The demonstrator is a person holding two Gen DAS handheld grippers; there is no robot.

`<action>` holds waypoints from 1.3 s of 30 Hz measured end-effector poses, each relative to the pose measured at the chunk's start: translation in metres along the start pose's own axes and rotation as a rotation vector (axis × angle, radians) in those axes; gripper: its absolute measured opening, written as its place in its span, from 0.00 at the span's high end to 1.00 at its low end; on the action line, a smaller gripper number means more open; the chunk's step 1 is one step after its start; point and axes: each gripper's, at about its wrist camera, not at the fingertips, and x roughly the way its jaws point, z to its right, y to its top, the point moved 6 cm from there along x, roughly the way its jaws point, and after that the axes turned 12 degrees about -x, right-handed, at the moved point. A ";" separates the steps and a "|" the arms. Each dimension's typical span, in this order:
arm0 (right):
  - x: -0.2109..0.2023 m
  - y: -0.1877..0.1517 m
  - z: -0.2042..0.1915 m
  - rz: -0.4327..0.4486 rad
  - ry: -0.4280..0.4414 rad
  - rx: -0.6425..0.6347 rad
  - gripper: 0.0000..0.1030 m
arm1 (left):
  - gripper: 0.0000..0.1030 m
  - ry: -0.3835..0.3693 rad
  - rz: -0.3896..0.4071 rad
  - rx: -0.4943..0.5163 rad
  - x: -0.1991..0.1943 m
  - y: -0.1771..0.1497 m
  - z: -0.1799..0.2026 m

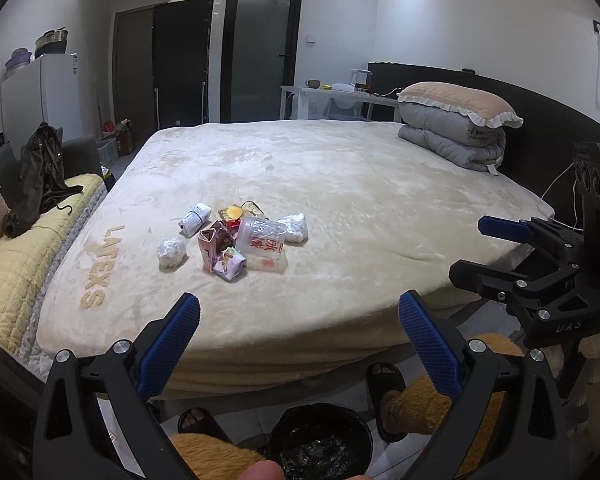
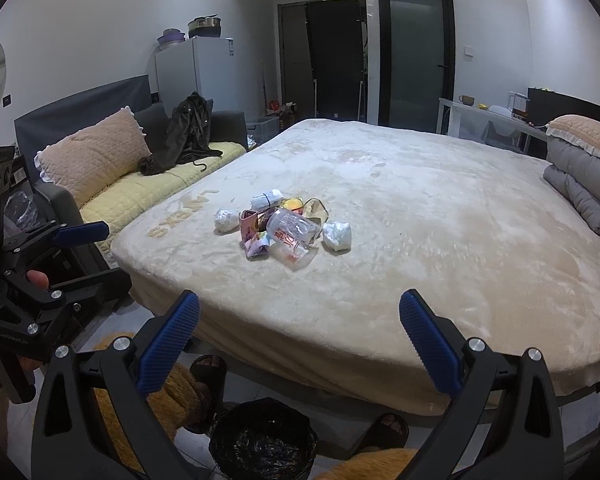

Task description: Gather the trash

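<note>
Start of pickup, nothing grabbed yet. Left claw [image 1: 299, 314] wide open and empty, right claw [image 2: 299, 314] likewise, both held off the near edge of the bed [image 1: 380, 184]. Trash pile [image 1: 236, 236] sits mid-bed toward the near side: clear plastic cup [image 1: 262, 240], pink carton [image 1: 212, 246], crumpled tissues, wrappers, all bunched and touching. Black-lined bin [image 2: 262, 440] on the floor between the person's feet, below both claws. Next move, likely: reach one claw forward over the bed to an outlying piece, such as the tissue ball [image 2: 337, 236], close, carry back to bin.
</note>
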 end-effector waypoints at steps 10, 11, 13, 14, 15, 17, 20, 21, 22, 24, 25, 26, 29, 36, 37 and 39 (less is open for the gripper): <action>0.032 0.005 0.020 -0.009 0.024 0.042 0.04 | 0.06 0.018 -0.054 -0.080 0.035 0.011 -0.036; 0.037 0.006 0.023 -0.011 0.029 0.053 0.04 | 0.06 0.013 -0.062 -0.094 0.039 0.011 -0.042; 0.046 0.006 0.028 -0.021 0.028 0.056 0.04 | 0.06 0.016 -0.069 -0.117 0.048 0.015 -0.052; 0.051 0.006 0.030 -0.024 0.030 0.055 0.04 | 0.06 0.020 -0.071 -0.122 0.052 0.016 -0.057; 0.056 0.007 0.032 -0.027 0.034 0.055 0.04 | 0.06 0.021 -0.076 -0.125 0.057 0.018 -0.061; 0.069 0.008 0.038 -0.034 0.041 0.060 0.04 | 0.06 0.010 -0.092 -0.135 0.066 0.022 -0.070; 0.089 0.010 0.047 -0.047 0.063 0.092 0.04 | 0.06 0.017 -0.082 -0.140 0.080 0.029 -0.083; 0.097 0.010 0.050 -0.053 0.065 0.098 0.04 | 0.06 0.027 -0.082 -0.131 0.086 0.031 -0.088; 0.104 0.012 0.053 -0.056 0.067 0.100 0.04 | 0.06 0.031 -0.088 -0.119 0.094 0.032 -0.092; 0.117 0.015 0.058 -0.056 0.067 0.097 0.04 | 0.06 0.016 -0.097 -0.115 0.107 0.033 -0.100; 0.123 0.016 0.061 -0.058 0.066 0.095 0.04 | 0.06 0.008 -0.107 -0.115 0.114 0.034 -0.104; 0.130 0.016 0.065 -0.059 0.064 0.096 0.04 | 0.06 0.011 -0.109 -0.116 0.120 0.035 -0.109; 0.153 0.019 0.075 -0.069 0.065 0.111 0.04 | 0.06 0.000 -0.110 -0.111 0.134 0.038 -0.119; 0.209 0.020 0.094 -0.091 0.106 0.140 0.04 | 0.06 0.019 -0.139 -0.076 0.175 0.045 -0.149; 0.217 0.020 0.097 -0.096 0.108 0.140 0.04 | 0.06 0.025 -0.145 -0.078 0.182 0.046 -0.154; 0.230 0.019 0.102 -0.103 0.116 0.142 0.04 | 0.06 0.033 -0.152 -0.082 0.195 0.049 -0.164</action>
